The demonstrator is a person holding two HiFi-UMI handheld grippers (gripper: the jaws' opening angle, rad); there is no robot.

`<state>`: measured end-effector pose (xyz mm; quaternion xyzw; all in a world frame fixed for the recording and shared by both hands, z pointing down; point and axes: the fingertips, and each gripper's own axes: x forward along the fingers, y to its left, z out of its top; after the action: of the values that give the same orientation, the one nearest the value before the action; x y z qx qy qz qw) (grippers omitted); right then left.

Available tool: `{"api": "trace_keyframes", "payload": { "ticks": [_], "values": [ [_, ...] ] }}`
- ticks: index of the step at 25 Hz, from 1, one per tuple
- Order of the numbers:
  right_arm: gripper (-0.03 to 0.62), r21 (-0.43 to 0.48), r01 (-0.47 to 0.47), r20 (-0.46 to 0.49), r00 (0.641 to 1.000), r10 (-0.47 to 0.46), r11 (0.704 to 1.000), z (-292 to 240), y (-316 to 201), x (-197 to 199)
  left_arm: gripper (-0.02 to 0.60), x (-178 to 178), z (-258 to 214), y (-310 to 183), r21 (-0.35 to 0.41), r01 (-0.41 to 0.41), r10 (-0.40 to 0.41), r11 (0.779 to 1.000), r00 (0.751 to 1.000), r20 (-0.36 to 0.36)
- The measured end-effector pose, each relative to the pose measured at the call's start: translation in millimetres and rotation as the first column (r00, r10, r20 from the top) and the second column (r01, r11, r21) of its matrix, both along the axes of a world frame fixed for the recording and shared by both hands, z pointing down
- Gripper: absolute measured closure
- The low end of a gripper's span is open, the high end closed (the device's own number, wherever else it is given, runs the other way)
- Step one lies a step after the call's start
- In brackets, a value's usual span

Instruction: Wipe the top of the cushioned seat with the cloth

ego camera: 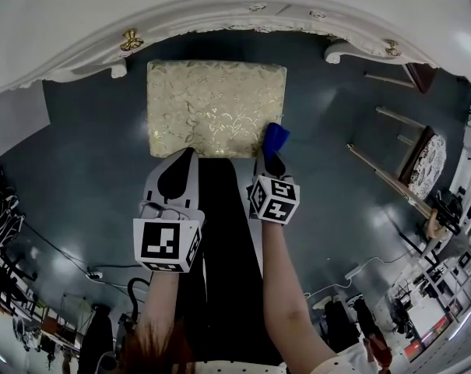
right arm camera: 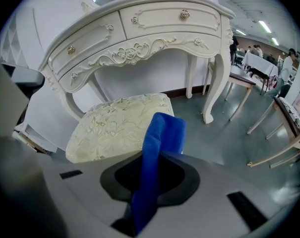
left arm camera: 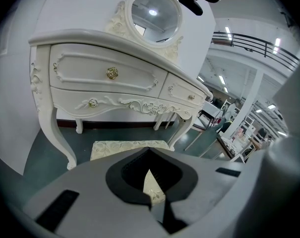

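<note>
The blue cloth (ego camera: 276, 136) is pinched between the closed jaws of the right gripper (ego camera: 271, 162). A folded length is left standing free beyond the tips, so that soft fabric rather than hard plastic is presented to the upholstery. The free end is seen over the near right corner of the cushioned seat (ego camera: 212, 107); whether it touches the surface cannot be told. A corner start is judged sensible, since the whole top can be covered in strokes from there.

The seat is set on the floor just in front of the white dressing table (ego camera: 219, 14), directly ahead of the person. The left gripper (ego camera: 185, 162) is held beside the right one, near the seat's front edge, with its jaws drawn together on nothing. Only a sliver of the cushion is seen between them. Both arms are extended forward and downward, roughly parallel, with the grippers pointed at the seat.
</note>
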<state>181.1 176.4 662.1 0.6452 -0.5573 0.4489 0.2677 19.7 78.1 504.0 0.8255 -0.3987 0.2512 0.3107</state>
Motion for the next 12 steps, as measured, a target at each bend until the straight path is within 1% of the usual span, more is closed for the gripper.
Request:
{"api": "trace_keyframes", "payload": {
  "ticks": [12],
  "values": [
    [0.533,0.011,0.013,0.010,1.000,-0.013,1.000,-2,-5,-13,0.583,-3,0,0,0.001,-0.002,0.002,1.000,1.000,-0.004]
  ]
}}
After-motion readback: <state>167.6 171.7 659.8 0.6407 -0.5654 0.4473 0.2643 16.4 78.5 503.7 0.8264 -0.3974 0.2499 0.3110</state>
